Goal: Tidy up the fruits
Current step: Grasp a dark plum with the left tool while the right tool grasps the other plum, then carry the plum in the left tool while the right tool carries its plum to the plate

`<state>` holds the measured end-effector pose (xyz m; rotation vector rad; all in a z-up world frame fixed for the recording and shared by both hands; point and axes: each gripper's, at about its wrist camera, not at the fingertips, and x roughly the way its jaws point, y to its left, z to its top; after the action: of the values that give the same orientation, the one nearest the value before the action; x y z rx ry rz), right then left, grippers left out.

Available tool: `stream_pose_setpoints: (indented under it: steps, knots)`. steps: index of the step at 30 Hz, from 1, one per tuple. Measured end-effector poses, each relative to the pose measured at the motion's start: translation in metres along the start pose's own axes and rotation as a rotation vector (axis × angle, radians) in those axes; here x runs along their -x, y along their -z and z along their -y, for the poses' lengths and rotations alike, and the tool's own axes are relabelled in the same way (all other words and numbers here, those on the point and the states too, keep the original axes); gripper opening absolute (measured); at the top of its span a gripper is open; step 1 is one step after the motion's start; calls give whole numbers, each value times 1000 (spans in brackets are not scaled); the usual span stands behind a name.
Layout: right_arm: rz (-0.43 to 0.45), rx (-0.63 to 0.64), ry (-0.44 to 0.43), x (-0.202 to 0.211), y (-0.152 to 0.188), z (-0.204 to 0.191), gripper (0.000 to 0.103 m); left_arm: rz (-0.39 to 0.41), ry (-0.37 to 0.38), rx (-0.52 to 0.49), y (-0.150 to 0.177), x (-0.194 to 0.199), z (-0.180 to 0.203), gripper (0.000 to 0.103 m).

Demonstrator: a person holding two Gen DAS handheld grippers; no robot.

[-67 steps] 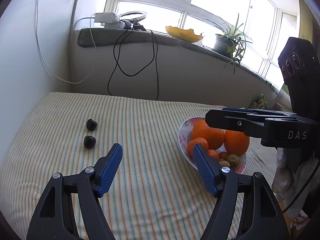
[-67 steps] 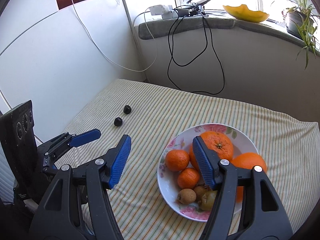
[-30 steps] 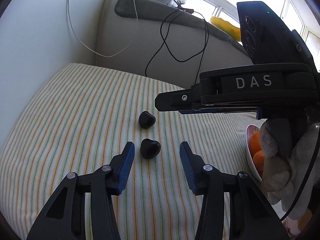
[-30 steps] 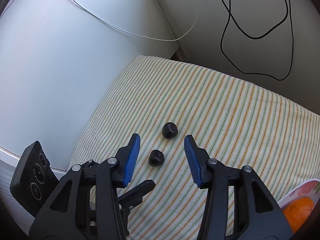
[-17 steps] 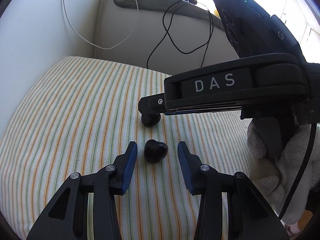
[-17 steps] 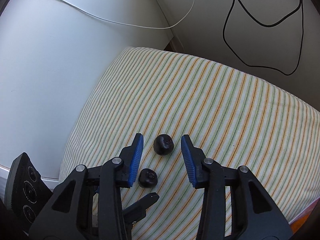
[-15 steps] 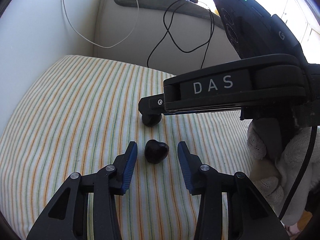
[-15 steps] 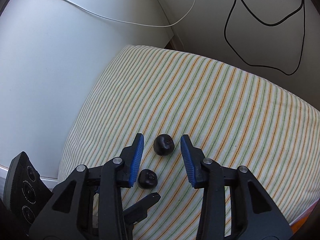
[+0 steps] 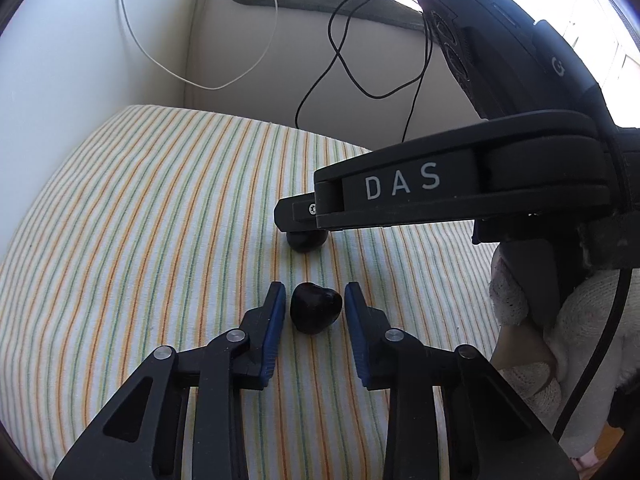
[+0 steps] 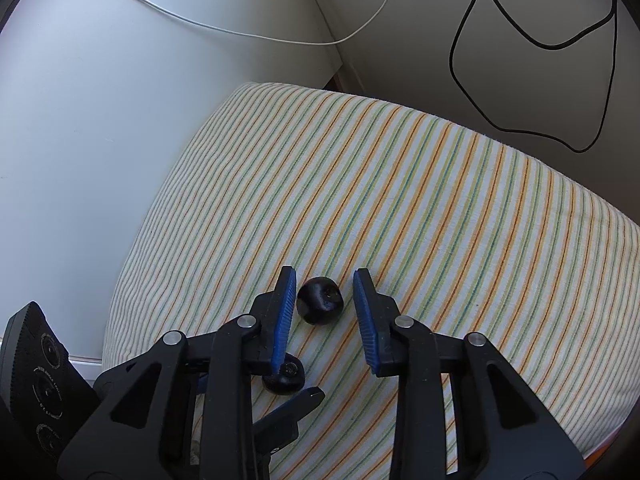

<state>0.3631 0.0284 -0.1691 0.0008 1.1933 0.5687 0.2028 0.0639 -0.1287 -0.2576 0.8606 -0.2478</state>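
Both grippers have dropped from above the fruit plate to the two dark fruits on the striped bed, and each pair of jaws has just been closing with one fruit between the pads. From my left wrist view, the left gripper (image 9: 314, 306) brackets the nearer dark fruit (image 9: 316, 307); its blue pads sit just beside the fruit's flanks, perhaps barely touching, and I cannot tell whether they press yet. The right gripper (image 10: 325, 300) straddles the farther dark fruit (image 10: 320, 299), with a narrow gap visible on each side, so those jaws are not yet clenched. Each fruit lies dead centre between its own pads, resting on the bed (image 10: 440, 200). The nearer fruit is slightly heart-shaped, with its broad axis running across the jaws. I judge that the coming move depends on this centring: a final squeeze, then a lift. The grippers sit close together, so their frames could clash on rising.
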Motion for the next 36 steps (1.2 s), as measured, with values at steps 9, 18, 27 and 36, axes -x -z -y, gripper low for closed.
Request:
stream_pose_setpoints:
  steps: [9,18,27,36]
  knots:
    - [8,7,-6,9,8,2,23,14,0,-12,4,7,1,23]
    - [46,-3,-23,35,18,7,23,42,7,-25,13,28,11,23]
    - [94,12,-44,77,39,5,23,88,31,-58,19,56,38,23]
    - [146,9,-71,123,66,6,23,125,60,-87,26,78,60,23]
